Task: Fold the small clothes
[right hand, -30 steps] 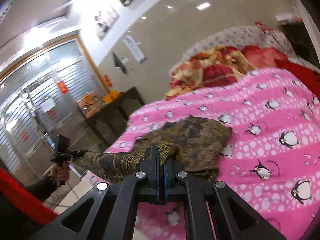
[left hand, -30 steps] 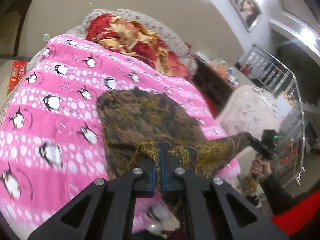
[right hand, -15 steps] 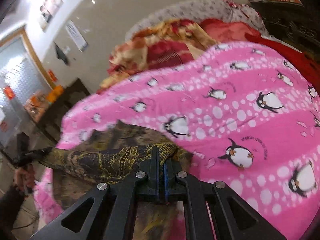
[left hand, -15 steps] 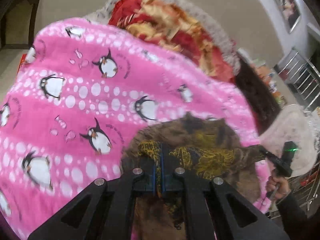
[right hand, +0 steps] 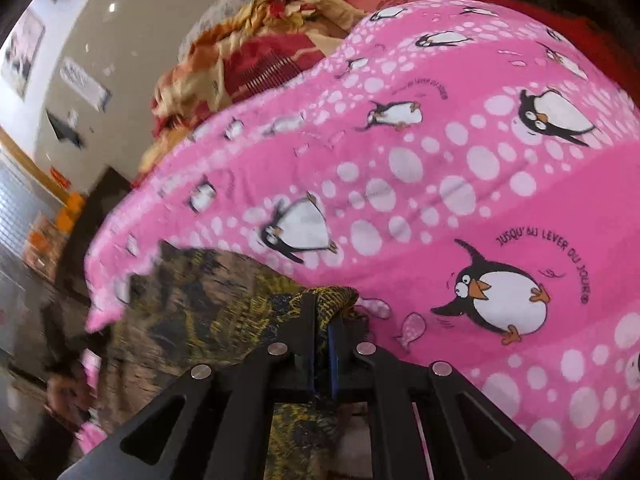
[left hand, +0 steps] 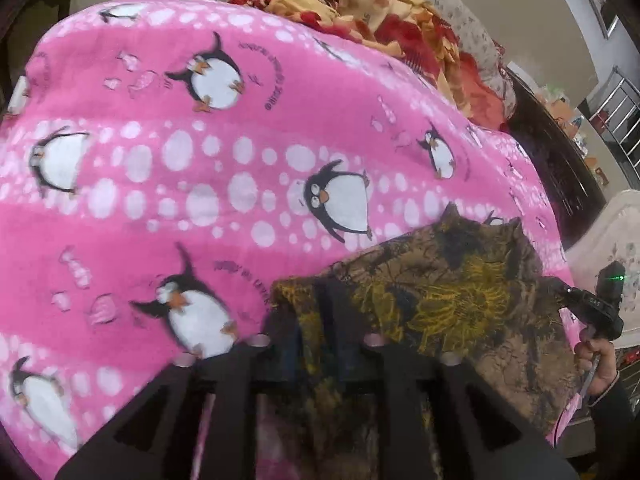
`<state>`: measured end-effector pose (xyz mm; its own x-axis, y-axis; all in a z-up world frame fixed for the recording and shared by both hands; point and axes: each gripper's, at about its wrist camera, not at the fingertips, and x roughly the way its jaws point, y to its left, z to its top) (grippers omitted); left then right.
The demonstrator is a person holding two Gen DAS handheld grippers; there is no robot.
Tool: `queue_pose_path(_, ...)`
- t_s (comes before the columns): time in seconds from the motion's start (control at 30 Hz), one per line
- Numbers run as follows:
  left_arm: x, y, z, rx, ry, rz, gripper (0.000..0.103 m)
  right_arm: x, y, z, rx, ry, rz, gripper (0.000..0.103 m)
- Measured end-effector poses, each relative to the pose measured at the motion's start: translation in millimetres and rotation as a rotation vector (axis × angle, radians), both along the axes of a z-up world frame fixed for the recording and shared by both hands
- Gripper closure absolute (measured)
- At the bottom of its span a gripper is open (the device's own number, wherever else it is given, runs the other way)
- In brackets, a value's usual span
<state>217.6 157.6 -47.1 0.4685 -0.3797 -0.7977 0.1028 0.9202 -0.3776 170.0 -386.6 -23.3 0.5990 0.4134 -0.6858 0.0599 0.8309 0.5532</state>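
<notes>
Left gripper [left hand: 316, 316]: jaws opening, a gap showing between the two fingers, a corner of the garment [left hand: 448, 300] lying between them but no longer pinched

Right gripper [right hand: 322, 320]: jaws drawn almost together, a fold of the same garment's edge [right hand: 332, 296] clamped between the pads

Garment: thin brown cloth with a yellow-and-dark leafy print; lies on the near right part of the bed in the left wrist view, spread on the pink penguin blanket [left hand: 224, 184], its far edge showing two small peaks; the edge between the two grippers looks doubled over the lower layer, so a fold seems to be landing

Handling, as a judgement: light, limp, no stiffness; it drapes and bunches wherever it is let go, and it should cling a little to the fleecy blanket, which helps a fold stay put but makes dragging wrinkle it; not fragile, not slippery

Where to take hold: corners and hemmed edges, both layers pinched together, one gripper at each end of an edge so the cloth stays taut; a mid-panel pinch would only pucker it

Beyond: red and gold bedding [left hand: 360, 4] heaped at the far end of the bed; a hand [left hand: 600, 360] on the right gripper's handle at the right margin of the left wrist view
</notes>
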Motion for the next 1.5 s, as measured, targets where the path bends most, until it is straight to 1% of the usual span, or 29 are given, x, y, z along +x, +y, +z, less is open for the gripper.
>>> queue_pose_path(0.03, -7.3, 6.0, 11.6, 0.044, -0.038, 0.032, 0.043, -5.0, -2.3, 8.4, 0.000, -0.020, -0.002, 0.094)
queue_pose_path(0.07, -13.8, 10.1, 20.3, 0.064, -0.074, 0.051, 0.034, -10.9, -4.1, 19.4, -0.020, -0.046, -0.008, 0.088)
queue_pose_path(0.1, -21.9, 14.4, 31.1, 0.080, -0.117, 0.070, 0.034, -17.2, -3.7, 30.4, -0.053, -0.066, -0.017, 0.080)
queue_pose_path(0.17, -40.8, 15.0, 52.3, 0.089, -0.172, 0.088, 0.035, -32.6, 3.0, 56.8, -0.158, -0.115, -0.027, 0.075)
queue_pose_path(0.2, -54.2, 6.6, 62.7, 0.060, -0.204, 0.067, 0.035, -35.8, 8.6, 65.0, -0.185, -0.137, -0.022, 0.072)
queue_pose_path(0.23, -62.4, -4.1, 68.4, 0.029, -0.219, 0.039, 0.037, -40.8, 18.1, 73.8, -0.207, -0.164, -0.014, 0.070)
queue_pose_path(0.3, -83.5, -39.6, 67.4, 0.020, -0.220, -0.057, 0.043, -47.7, 45.0, 79.1, -0.233, -0.176, 0.026, 0.053)
queue_pose_path(0.33, -93.3, -61.3, 61.3, 0.059, -0.216, -0.110, 0.053, -46.3, 67.6, 73.1, -0.258, -0.138, 0.081, 0.049)
queue_pose_path(0.43, -108.6, -97.1, 23.7, 0.201, -0.154, -0.198, 0.058, -40.1, 110.5, 42.8, -0.393, -0.019, 0.185, 0.046)
queue_pose_path(0.5, -110.6, -87.5, -7.4, 0.265, -0.091, -0.185, 0.067, -37.2, 118.7, 8.6, -0.497, 0.055, 0.237, 0.046)
queue_pose_path(0.53, -113.5, -74.1, -9.1, 0.211, -0.122, -0.177, 0.077, -37.4, 115.6, -5.0, -0.526, 0.067, 0.248, 0.047)
queue_pose_path(0.57, -110.7, -60.6, -9.3, 0.183, -0.100, -0.141, 0.095, -41.8, 110.1, -6.4, -0.515, 0.008, 0.248, 0.046)
queue_pose_path(0.6, -107.4, -49.9, -8.3, 0.177, -0.078, -0.099, 0.100, -44.0, 102.7, -6.9, -0.516, -0.006, 0.238, 0.046)
queue_pose_path(0.67, -99.9, -30.7, -7.9, 0.108, -0.023, -0.057, 0.100, -45.0, 89.8, -6.3, -0.476, -0.002, 0.221, 0.046)
queue_pose_path(0.7, -99.1, -30.1, -7.0, 0.099, -0.005, -0.049, 0.100, -44.8, 86.8, -5.7, -0.465, 0.006, 0.219, 0.046)
queue_pose_path(0.73, -98.2, -37.4, -1.6, 0.136, 0.003, -0.052, 0.100, -43.2, 85.1, -5.2, -0.456, 0.020, 0.222, 0.046)
queue_pose_path(0.8, -99.9, -61.4, 9.7, 0.210, -0.034, -0.089, 0.084, -39.2, 89.2, -0.9, -0.476, 0.056, 0.232, 0.045)
queue_pose_path(0.83, -97.5, -73.0, 11.5, 0.242, -0.048, -0.106, 0.059, -37.7, 91.5, 0.0, -0.484, 0.078, 0.230, 0.045)
queue_pose_path(0.87, -92.9, -80.5, 8.6, 0.263, -0.038, -0.113, 0.050, -33.5, 95.1, -1.0, -0.490, 0.106, 0.233, 0.041)
queue_pose_path(0.93, -73.3, -100.1, -2.9, 0.338, -0.007, -0.132, 0.048, -23.0, 105.2, -3.1, -0.508, 0.134, 0.257, 0.029)
queue_pose_path(0.97, -67.4, -102.6, -1.5, 0.359, -0.020, -0.131, 0.045, -15.0, 111.4, -6.0, -0.530, 0.152, 0.272, 0.021)
queue_pose_path(1.03, -44.0, -106.3, 2.8, 0.361, -0.020, -0.117, 0.044, 4.2, 122.2, -6.3, -0.555, 0.178, 0.290, 0.011)
queue_pose_path(1.07, -31.5, -104.7, 6.7, 0.359, -0.020, -0.096, 0.044, 13.5, 123.4, -4.3, -0.561, 0.184, 0.289, 0.010)
queue_pose_path(1.1, -17.3, -100.2, 13.8, 0.366, -0.031, -0.060, 0.044, 24.1, 123.3, 2.1, -0.568, 0.171, 0.278, 0.015)
queue_pose_path(1.17, 4.3, -84.1, 33.9, 0.376, -0.078, 0.032, 0.044, 40.6, 115.5, 30.5, -0.566, 0.062, 0.215, 0.033)
queue_pose_path(1.27, 17.3, -48.9, 68.9, 0.311, -0.141, 0.214, 0.044, 41.4, 90.5, 83.1, -0.496, -0.124, 0.044, 0.029)
queue_pose_path(1.33, 16.9, -36.5, 85.6, 0.257, -0.183, 0.276, 0.042, 39.1, 85.8, 96.6, -0.442, -0.164, 0.012, 0.027)
queue_pose_path(1.37, 15.6, -34.2, 90.7, 0.243, -0.204, 0.302, 0.037, 36.7, 84.6, 101.3, -0.430, -0.179, -0.010, 0.027)
queue_pose_path(1.5, 15.8, -50.3, 80.0, 0.184, -0.229, 0.324, 0.031, 30.5, 98.7, 92.7, -0.422, -0.159, -0.092, 0.027)
